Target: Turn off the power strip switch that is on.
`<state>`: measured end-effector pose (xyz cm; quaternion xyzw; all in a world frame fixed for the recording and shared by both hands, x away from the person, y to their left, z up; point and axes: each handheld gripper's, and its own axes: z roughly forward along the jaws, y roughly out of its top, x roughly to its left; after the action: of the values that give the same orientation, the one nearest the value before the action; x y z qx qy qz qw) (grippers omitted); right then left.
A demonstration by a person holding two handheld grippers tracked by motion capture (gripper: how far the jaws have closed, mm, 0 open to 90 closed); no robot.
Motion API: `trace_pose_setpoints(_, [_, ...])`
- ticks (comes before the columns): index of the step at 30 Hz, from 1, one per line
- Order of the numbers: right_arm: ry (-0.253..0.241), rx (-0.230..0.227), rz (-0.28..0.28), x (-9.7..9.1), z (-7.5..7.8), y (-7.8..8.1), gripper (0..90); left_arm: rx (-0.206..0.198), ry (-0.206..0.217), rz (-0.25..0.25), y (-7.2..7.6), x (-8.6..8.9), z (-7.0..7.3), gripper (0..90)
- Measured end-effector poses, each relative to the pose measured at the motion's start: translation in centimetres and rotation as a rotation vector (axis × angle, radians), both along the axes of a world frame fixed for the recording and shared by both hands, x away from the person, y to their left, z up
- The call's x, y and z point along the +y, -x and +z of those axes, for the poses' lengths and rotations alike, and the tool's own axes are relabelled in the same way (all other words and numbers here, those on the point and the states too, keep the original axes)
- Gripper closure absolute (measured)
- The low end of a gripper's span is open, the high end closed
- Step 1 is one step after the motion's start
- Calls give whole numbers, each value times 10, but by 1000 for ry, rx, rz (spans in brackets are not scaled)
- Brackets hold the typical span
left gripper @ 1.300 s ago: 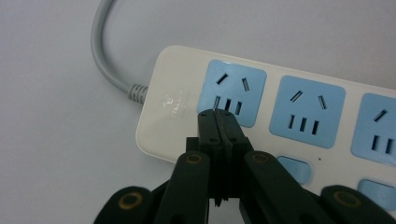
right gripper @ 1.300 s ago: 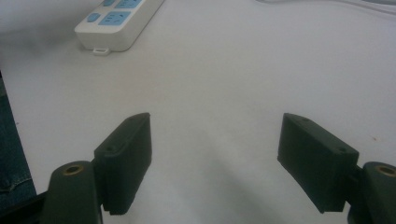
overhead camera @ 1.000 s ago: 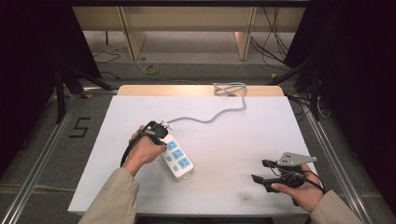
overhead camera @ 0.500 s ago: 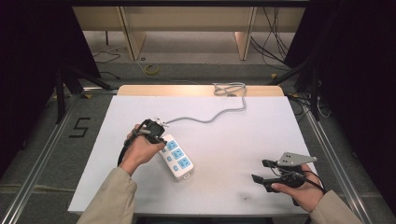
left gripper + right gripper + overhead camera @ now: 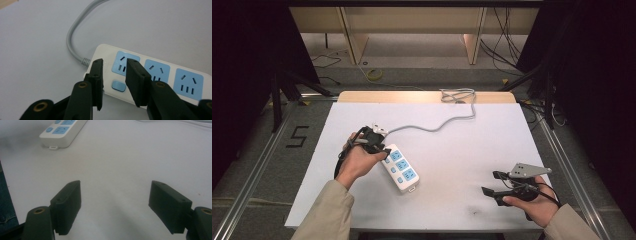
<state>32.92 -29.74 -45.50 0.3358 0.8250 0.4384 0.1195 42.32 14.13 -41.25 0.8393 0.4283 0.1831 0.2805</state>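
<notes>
1. High view: white power strip (image 5: 400, 167) lies flat on the tabletop (image 5: 462, 150), left of centre, angled toward the near edge. Its grey cord (image 5: 432, 125) snakes to the far edge and ends in a coil there. Left tongs (image 5: 379, 145) sit over the strip's cord end, hand (image 5: 359, 160) wrapped around them. Right tongs (image 5: 492, 184) rest near the near right corner, well apart from the strip, grey plate (image 5: 527, 170) on top.
2. Left gripper view: left tongs (image 5: 113, 72) hover just above the strip's (image 5: 160, 80) cord end, jaws a narrow gap apart, clamped on nothing. Small blue switch (image 5: 118, 86) shows between them; three blue sockets run off to the right. Cord (image 5: 75, 42) curves away.
3. Right gripper view: right tongs (image 5: 115, 202) spread wide apart over bare tabletop (image 5: 125, 157). Strip's free end (image 5: 63, 131) lies at upper left.
</notes>
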Motion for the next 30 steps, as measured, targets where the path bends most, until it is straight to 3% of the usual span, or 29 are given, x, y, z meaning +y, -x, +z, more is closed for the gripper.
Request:
trace_pose_setpoints(6, [0,-3,-1,0,0,0,266,-94,48,-13,4,2,2,501])
trace_pose_setpoints(11, [-1,-9,-3,0,1,0,266,-94,69,-6,7,2,3,385])
trace_pose_setpoints(14, [-4,-10,-6,-1,1,0,266,-115,85,-24,9,4,2,332])
trace_pose_setpoints(25, [-2,-9,-5,0,0,-1,265,-141,121,-54,18,7,3,303])
trace_pose_setpoints(30, [-4,-10,-9,-1,0,-1,264,-153,118,-67,25,8,4,287])
